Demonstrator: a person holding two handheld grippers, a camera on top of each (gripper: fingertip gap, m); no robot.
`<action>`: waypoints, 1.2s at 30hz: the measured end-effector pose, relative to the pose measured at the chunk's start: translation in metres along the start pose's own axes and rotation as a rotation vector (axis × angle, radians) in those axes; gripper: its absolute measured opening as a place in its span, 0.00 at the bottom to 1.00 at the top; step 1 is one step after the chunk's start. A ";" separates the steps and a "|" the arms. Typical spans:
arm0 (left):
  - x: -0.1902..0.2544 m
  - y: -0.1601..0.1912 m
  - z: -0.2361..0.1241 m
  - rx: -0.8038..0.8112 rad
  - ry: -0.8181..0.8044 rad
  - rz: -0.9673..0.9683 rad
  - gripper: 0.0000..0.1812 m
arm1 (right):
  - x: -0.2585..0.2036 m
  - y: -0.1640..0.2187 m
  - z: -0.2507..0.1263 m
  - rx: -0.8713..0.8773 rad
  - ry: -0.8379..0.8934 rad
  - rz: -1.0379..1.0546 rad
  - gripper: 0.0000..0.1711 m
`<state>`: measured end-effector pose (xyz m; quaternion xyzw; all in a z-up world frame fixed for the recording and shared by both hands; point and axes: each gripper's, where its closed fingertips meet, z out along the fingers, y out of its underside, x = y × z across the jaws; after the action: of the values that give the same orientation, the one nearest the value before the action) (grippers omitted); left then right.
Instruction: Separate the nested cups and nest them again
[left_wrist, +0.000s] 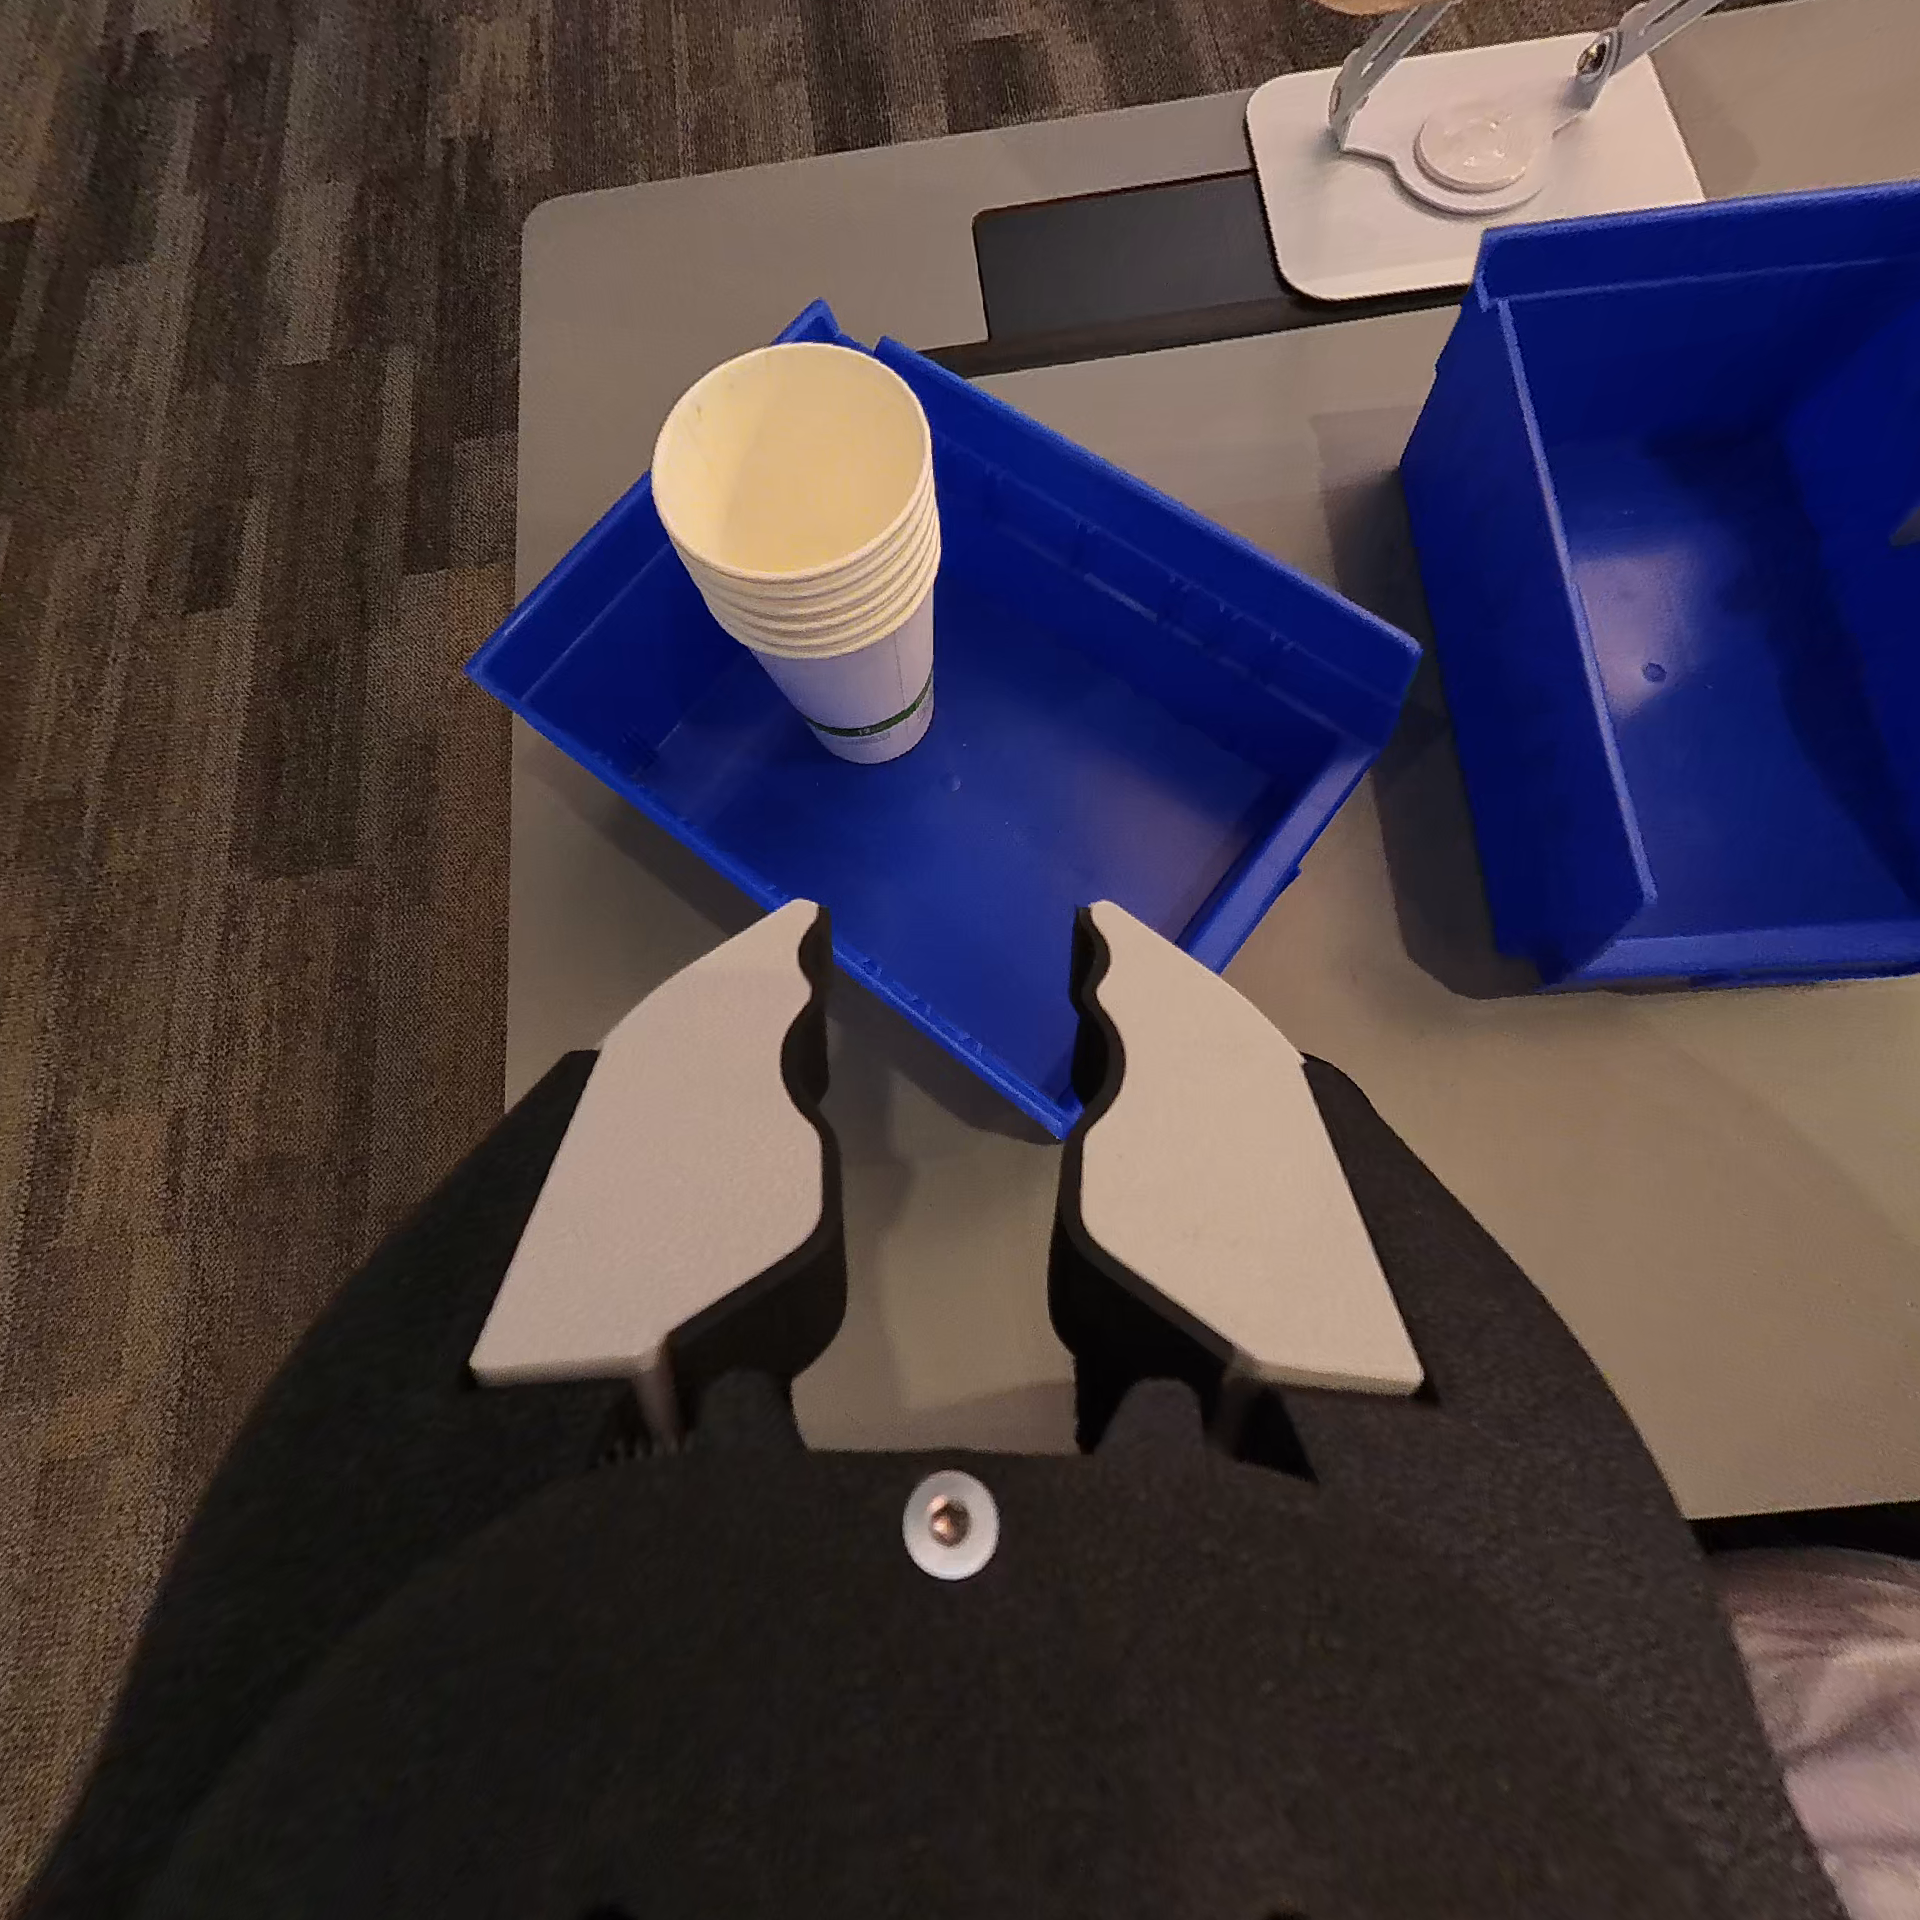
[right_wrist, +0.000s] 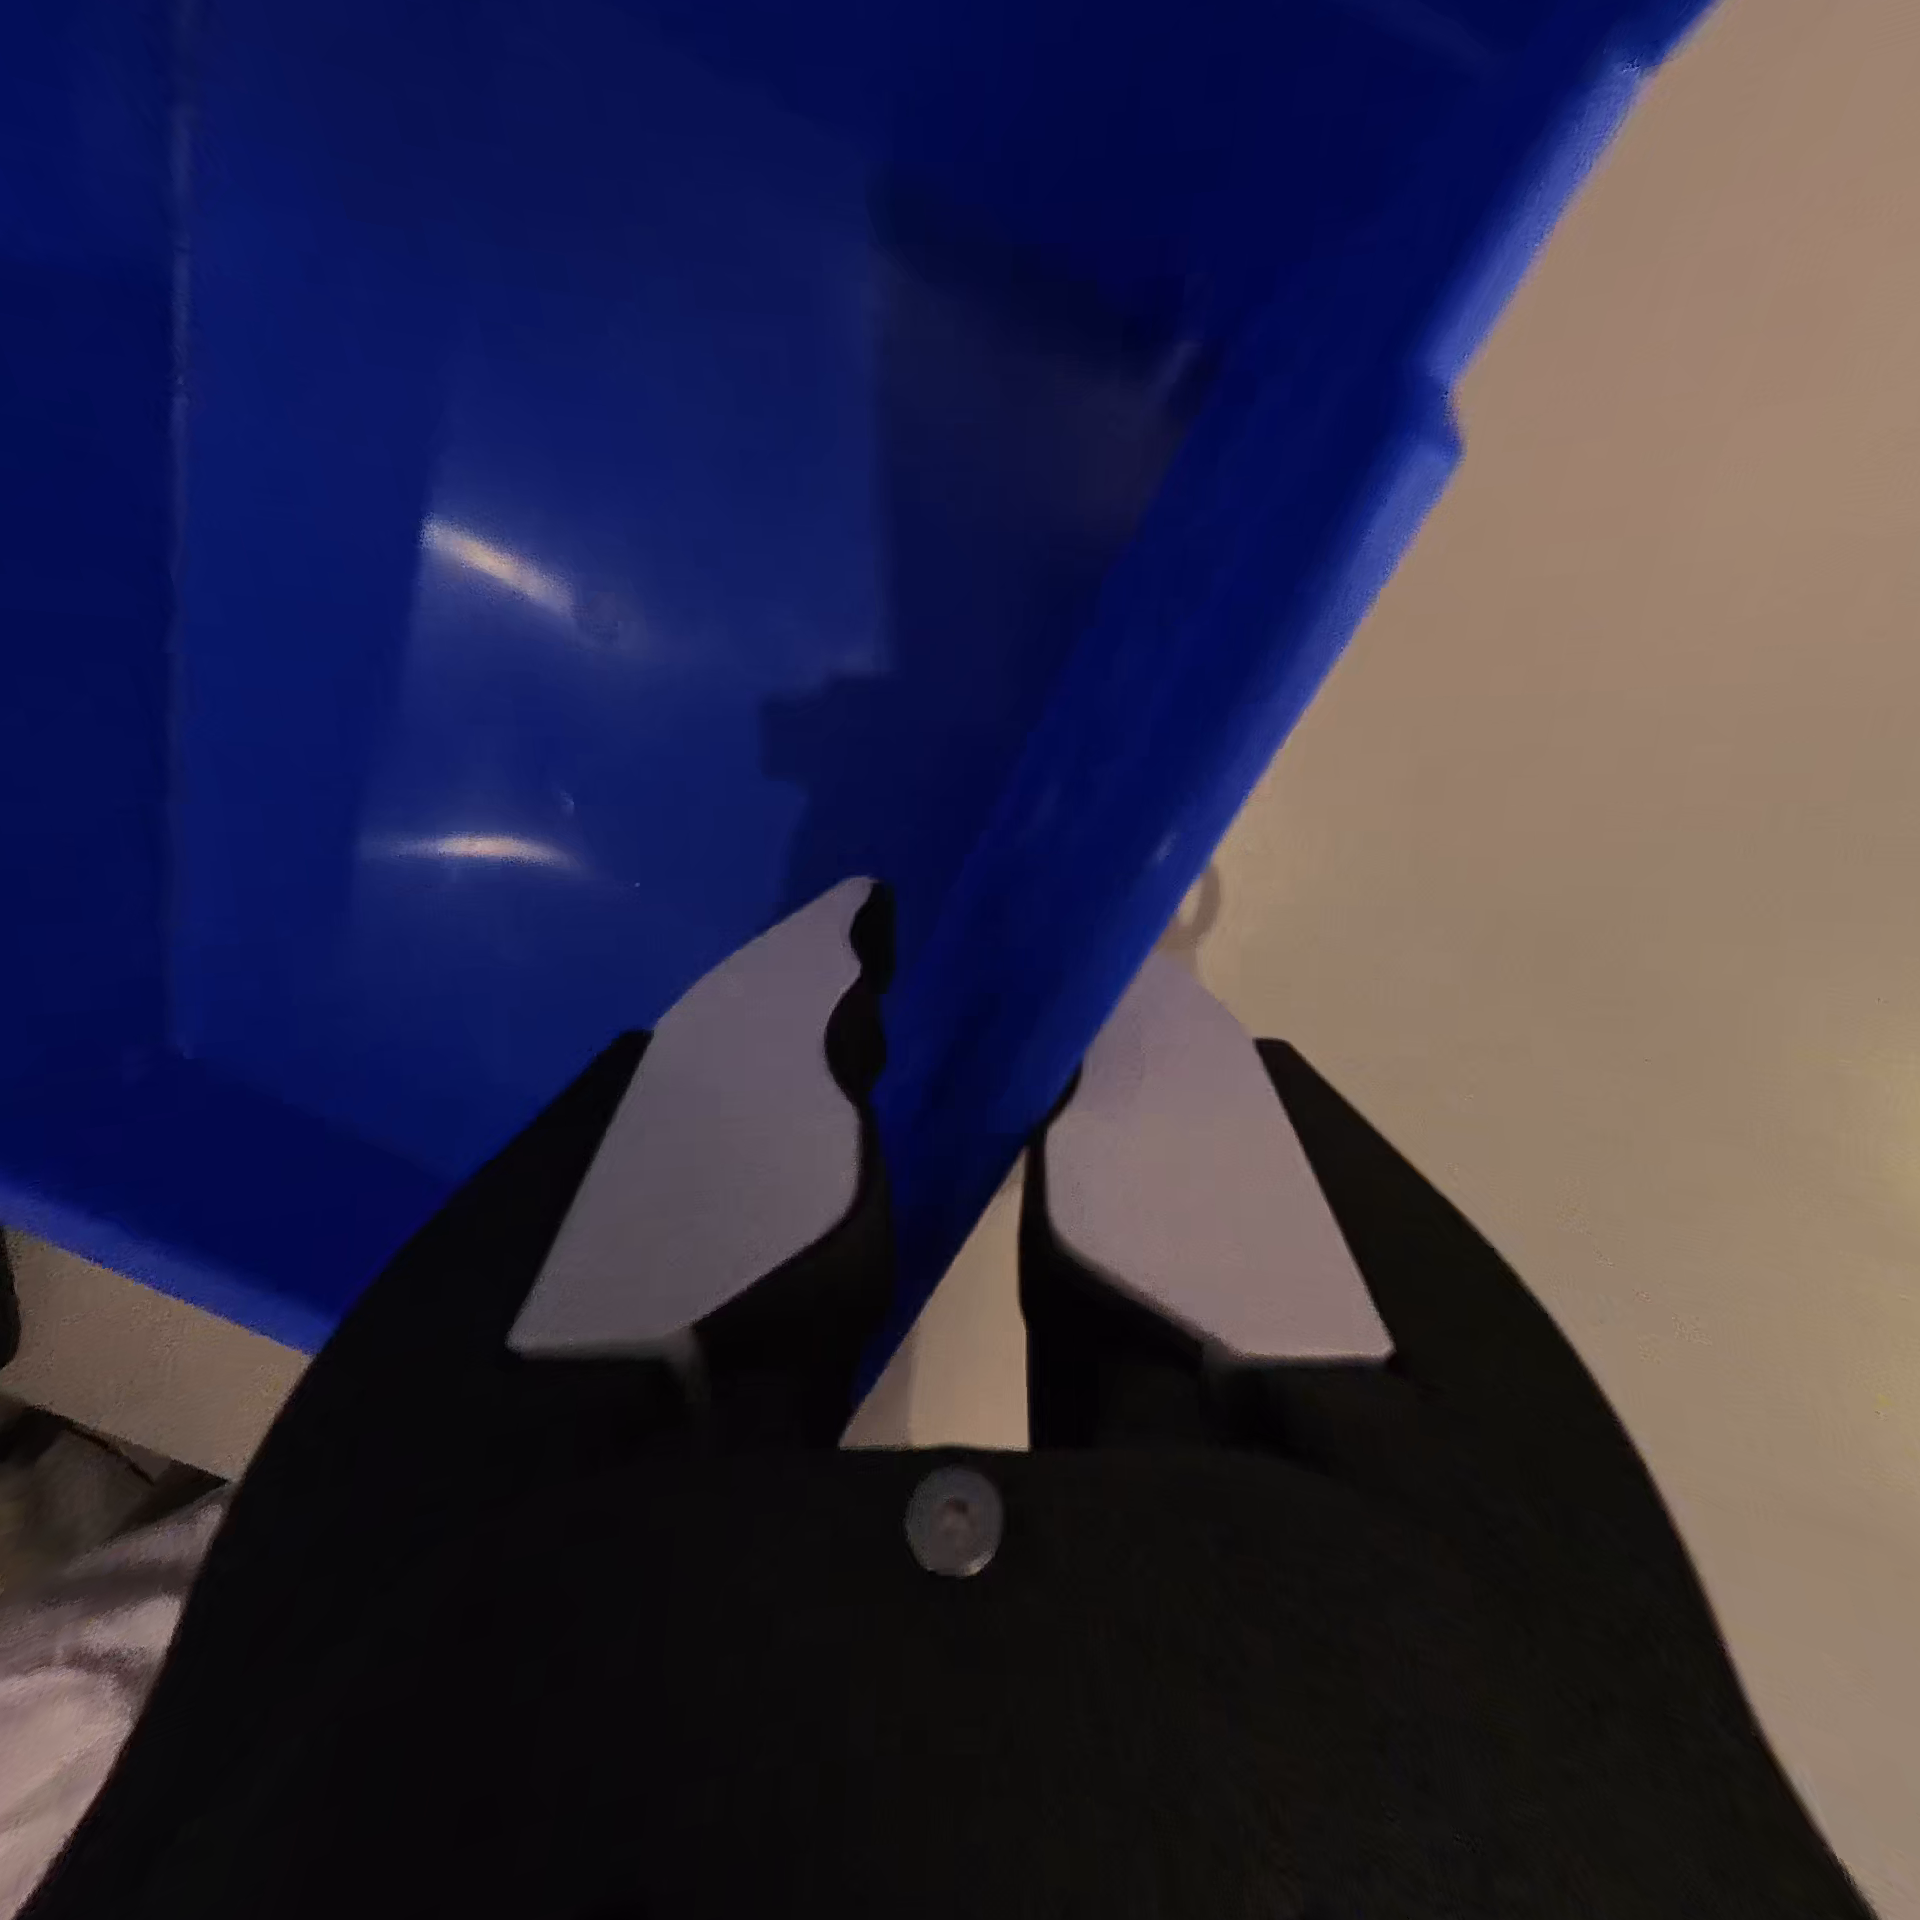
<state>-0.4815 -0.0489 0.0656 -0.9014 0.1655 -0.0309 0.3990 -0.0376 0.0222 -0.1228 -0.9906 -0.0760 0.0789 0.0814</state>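
Observation:
A stack of several nested paper cups (left_wrist: 810, 540), cream inside and white outside, stands upright in the far left part of a small blue bin (left_wrist: 1195, 551). My left gripper (left_wrist: 951, 914) is open and empty, hovering over the bin's near corner, short of the cups. A larger blue bin (left_wrist: 1662, 623) stands to the right with no cups showing in it. In the right wrist view my right gripper (right_wrist: 1023, 925) straddles this bin's side wall (right_wrist: 1143, 727), one finger inside and one outside, closed against it. The view is blurred.
Both bins sit on a grey table (left_wrist: 1455, 1247). A pale stand base (left_wrist: 1455, 177) and a dark slot (left_wrist: 1122, 260) lie at the far edge. Patterned carpet (left_wrist: 260, 520) lies past the table's left edge.

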 end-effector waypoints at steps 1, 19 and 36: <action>0.001 0.000 0.001 -0.002 0.005 0.002 0.24 | 0.004 0.000 -0.001 -0.006 0.000 0.013 0.11; 0.011 -0.004 0.019 -0.081 -0.036 0.055 0.24 | 0.223 0.068 -0.043 0.015 0.050 0.197 0.04; -0.035 0.002 0.034 -0.109 -0.116 -0.146 0.33 | 0.322 0.108 -0.064 0.102 0.100 0.290 0.04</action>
<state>-0.5088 -0.0148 0.0434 -0.9316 0.0774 0.0013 0.3552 0.3025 -0.0401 -0.1254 -0.9885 0.0759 0.0443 0.1228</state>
